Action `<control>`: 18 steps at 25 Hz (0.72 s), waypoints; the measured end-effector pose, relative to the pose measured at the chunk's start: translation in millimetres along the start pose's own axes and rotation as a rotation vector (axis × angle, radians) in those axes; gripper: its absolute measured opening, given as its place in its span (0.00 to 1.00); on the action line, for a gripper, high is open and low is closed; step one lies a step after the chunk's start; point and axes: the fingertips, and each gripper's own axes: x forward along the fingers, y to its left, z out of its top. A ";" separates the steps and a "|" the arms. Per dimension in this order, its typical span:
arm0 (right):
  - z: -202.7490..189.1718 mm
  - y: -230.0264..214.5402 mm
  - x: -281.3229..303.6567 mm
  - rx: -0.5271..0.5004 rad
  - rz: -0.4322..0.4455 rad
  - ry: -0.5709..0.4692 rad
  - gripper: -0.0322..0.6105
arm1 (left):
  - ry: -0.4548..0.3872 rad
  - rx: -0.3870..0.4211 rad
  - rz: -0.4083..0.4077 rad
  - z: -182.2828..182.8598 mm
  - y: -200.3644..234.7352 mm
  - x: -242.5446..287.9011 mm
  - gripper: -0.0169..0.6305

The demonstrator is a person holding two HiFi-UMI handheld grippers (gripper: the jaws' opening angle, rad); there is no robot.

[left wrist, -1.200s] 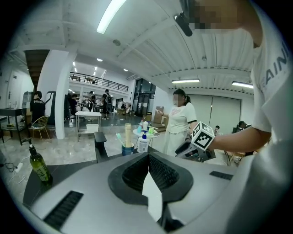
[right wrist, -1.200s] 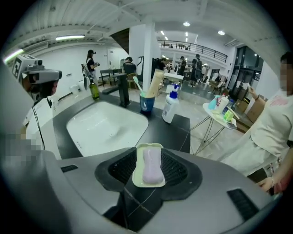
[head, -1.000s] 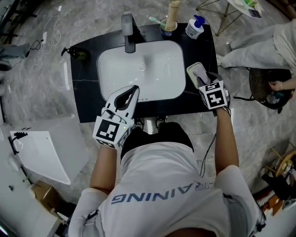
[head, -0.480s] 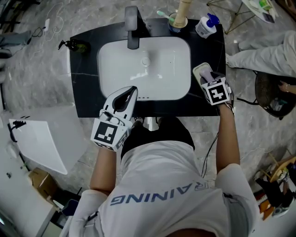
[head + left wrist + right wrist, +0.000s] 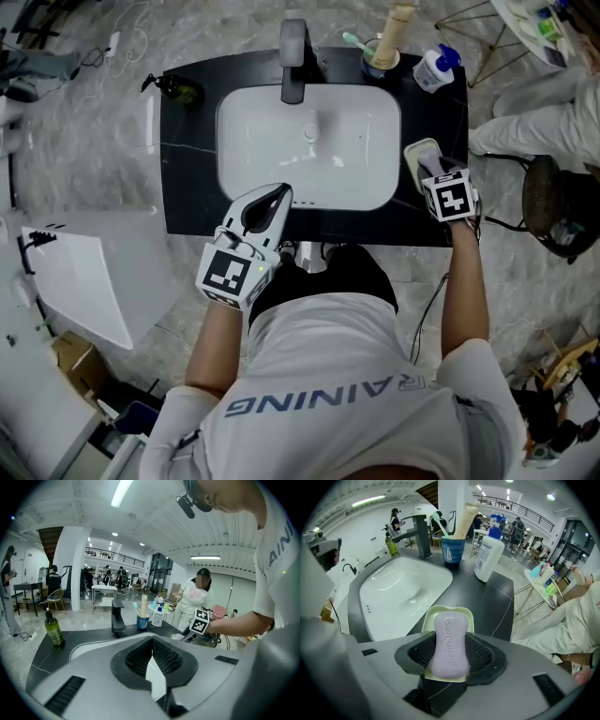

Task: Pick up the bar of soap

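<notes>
Beside basin (image 5: pixel 403 588), right claw (image 5: pixel 427 169) opening around soap bar (image 5: pixel 450 641) on dish (image 5: pixel 447 610); bottle (image 5: pixel 487 557), cup (image 5: pixel 453 552) beyond; left claw (image 5: pixel 151 644) closed.

Grey marbled floor (image 5: pixel 84 131) surrounds a black vanity counter (image 5: pixel 187 187) with inset white basin (image 5: pixel 309 159). Open hall beyond: white pillar (image 5: pixel 70 564), railed mezzanine (image 5: pixel 112 555), ceiling strip light (image 5: pixel 121 491) lit.
</notes>
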 end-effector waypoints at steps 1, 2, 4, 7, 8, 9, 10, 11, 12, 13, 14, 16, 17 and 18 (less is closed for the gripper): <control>2.0 -0.6 -5.2 0.007 -0.012 -0.019 0.36 | -0.005 0.002 0.000 2.1 0.5 -1.9 0.04; 4.3 -0.9 -11.0 0.013 -0.022 -0.036 0.36 | -0.010 0.004 -0.001 4.1 0.7 -3.9 0.04; 9.8 -0.2 -24.2 0.022 -0.039 -0.073 0.36 | -0.020 0.009 -0.007 7.4 0.0 -7.7 0.04; 19.9 2.6 -48.1 0.031 -0.069 -0.134 0.36 | -0.036 0.027 -0.024 12.6 -1.4 -13.8 0.04; 23.3 4.1 -57.4 0.037 -0.081 -0.158 0.36 | -0.043 0.032 -0.028 15.3 -1.5 -16.8 0.04; 26.6 6.1 -67.4 0.043 -0.093 -0.181 0.36 | -0.052 0.036 -0.032 18.3 -1.8 -20.3 0.04; 29.8 8.5 -77.9 0.048 -0.107 -0.206 0.36 | -0.061 0.042 -0.036 21.6 -2.3 -24.0 0.04; 33.0 11.2 -88.8 0.053 -0.122 -0.232 0.36 | -0.071 0.048 -0.042 24.9 -3.0 -27.5 0.04; 36.3 14.5 -100.2 0.061 -0.136 -0.260 0.36 | -0.080 0.055 -0.050 28.2 -4.0 -30.9 0.04; 39.5 18.2 -112.1 0.070 -0.150 -0.289 0.36 | -0.090 0.063 -0.060 31.5 -5.3 -34.1 0.04; 42.4 22.5 -124.5 0.082 -0.164 -0.318 0.36 | -0.100 0.072 -0.071 34.7 -6.7 -37.3 0.04; 48.6 33.3 -149.4 0.108 -0.183 -0.379 0.36 | -0.120 0.091 -0.094 41.7 -9.0 -43.4 0.04; 52.8 39.8 -162.0 0.120 -0.188 -0.411 0.36 | -0.132 0.101 -0.105 45.6 -9.7 -46.5 0.04; 57.7 46.7 -175.1 0.129 -0.191 -0.444 0.36 | -0.143 0.110 -0.117 49.9 -10.2 -49.8 0.04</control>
